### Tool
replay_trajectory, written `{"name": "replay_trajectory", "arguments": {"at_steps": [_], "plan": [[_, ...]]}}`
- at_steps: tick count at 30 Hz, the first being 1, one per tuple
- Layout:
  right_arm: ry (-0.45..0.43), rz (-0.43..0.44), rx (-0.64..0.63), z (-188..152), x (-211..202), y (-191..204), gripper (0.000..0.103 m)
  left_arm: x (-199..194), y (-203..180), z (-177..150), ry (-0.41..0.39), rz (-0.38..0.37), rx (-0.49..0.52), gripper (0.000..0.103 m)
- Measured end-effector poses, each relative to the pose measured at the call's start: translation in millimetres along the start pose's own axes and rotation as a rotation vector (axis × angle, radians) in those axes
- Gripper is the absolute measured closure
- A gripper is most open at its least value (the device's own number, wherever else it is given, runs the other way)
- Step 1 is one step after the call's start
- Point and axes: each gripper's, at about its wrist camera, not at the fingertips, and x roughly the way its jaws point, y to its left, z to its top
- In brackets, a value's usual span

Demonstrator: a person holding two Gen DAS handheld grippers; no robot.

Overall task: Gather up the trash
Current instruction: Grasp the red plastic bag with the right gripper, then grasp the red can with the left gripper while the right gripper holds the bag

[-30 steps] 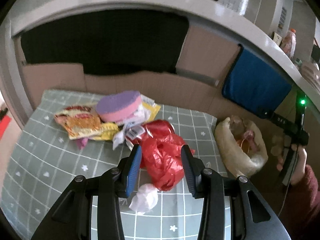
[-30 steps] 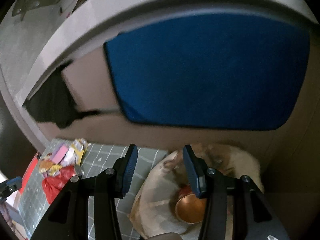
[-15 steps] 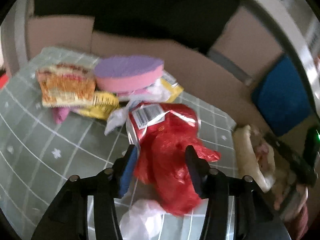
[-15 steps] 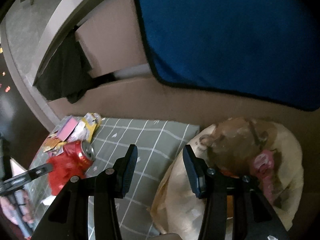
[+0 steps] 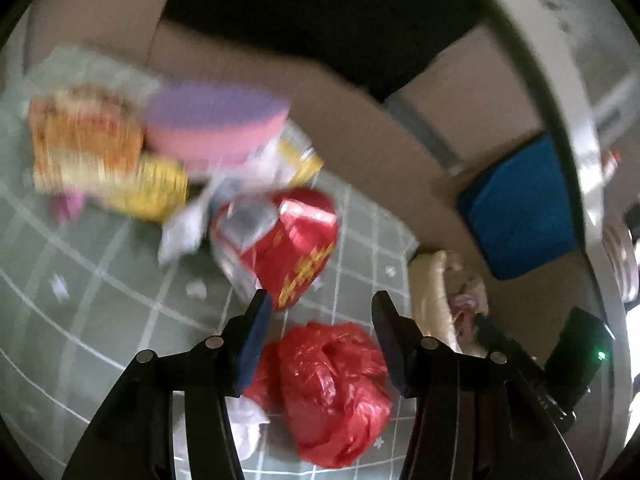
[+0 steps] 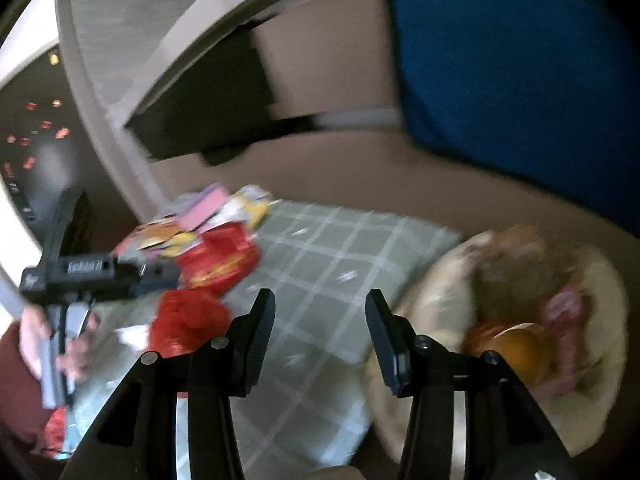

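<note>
Between open left gripper [image 5: 318,312] jaws: red plastic bag [image 5: 332,396], untouched

Green checked mat [image 5: 120,280] lay flat on brown floor [image 5: 360,128]. Blue cloth [image 6: 520,60] hung beyond mat's far right corner, in front of brown panel [image 6: 332,52]. Black cloth [image 6: 216,108] hung left of blue cloth, same panel between them. Pale curved counter edge [image 5: 560,60] ran above both cloths. Small items stood on counter at right in left wrist view; blurred, type not determinable.
</note>
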Motion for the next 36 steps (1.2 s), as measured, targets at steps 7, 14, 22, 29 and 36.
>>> {"name": "replay_trajectory", "arguments": {"at_steps": [7,14,22,29,36], "plan": [[0.089,0.189,-0.036,-15,34,66,0.057,-46,7,20,-0.130,0.080,0.032,0.051],[0.162,0.152,-0.099,-41,82,103,0.051,-52,31,13,-0.125,0.093,0.029,0.051],[0.193,0.161,-0.095,-44,99,108,0.040,-36,43,8,-0.102,0.067,0.027,0.051],[0.204,0.179,-0.152,-43,94,109,0.060,-27,41,5,-0.101,0.066,0.034,0.051],[0.082,0.037,-0.079,-29,37,53,0.064,-3,26,18,-0.124,0.062,0.075,0.051]]}}
